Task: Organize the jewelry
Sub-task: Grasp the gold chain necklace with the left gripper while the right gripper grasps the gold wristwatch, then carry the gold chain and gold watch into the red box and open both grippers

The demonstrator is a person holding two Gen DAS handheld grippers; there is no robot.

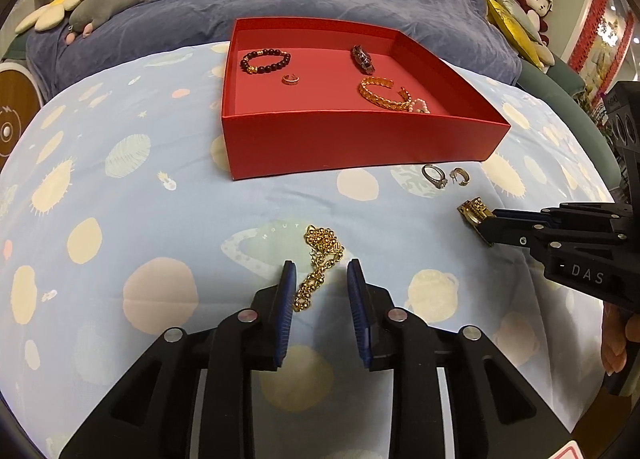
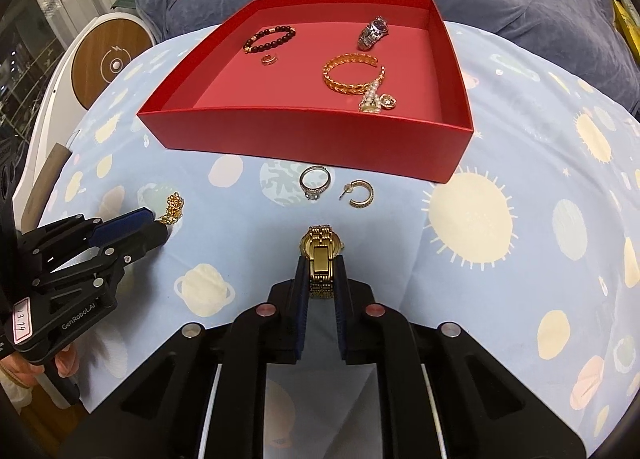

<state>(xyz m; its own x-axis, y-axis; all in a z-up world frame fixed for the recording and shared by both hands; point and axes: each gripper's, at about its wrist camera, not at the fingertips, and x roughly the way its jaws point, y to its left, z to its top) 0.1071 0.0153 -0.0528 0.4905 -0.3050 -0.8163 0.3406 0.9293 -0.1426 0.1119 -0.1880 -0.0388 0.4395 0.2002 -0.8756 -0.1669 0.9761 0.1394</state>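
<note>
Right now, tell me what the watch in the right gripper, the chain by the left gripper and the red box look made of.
Gold watch: looks like polished gold-tone metal; shiny ribbed links and a smooth clasp plate. Gold chain: gold-coloured metal, glinting round links; solid or plated cannot be told. Red box: likely matte cardboard; thin straight walls, crisp folded corners, no gloss.

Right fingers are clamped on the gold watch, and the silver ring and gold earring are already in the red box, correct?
Not quite. The right gripper does clamp the gold watch, but the silver ring and gold earring lie on the bedsheet in front of the red box, as the right wrist view shows.
</note>
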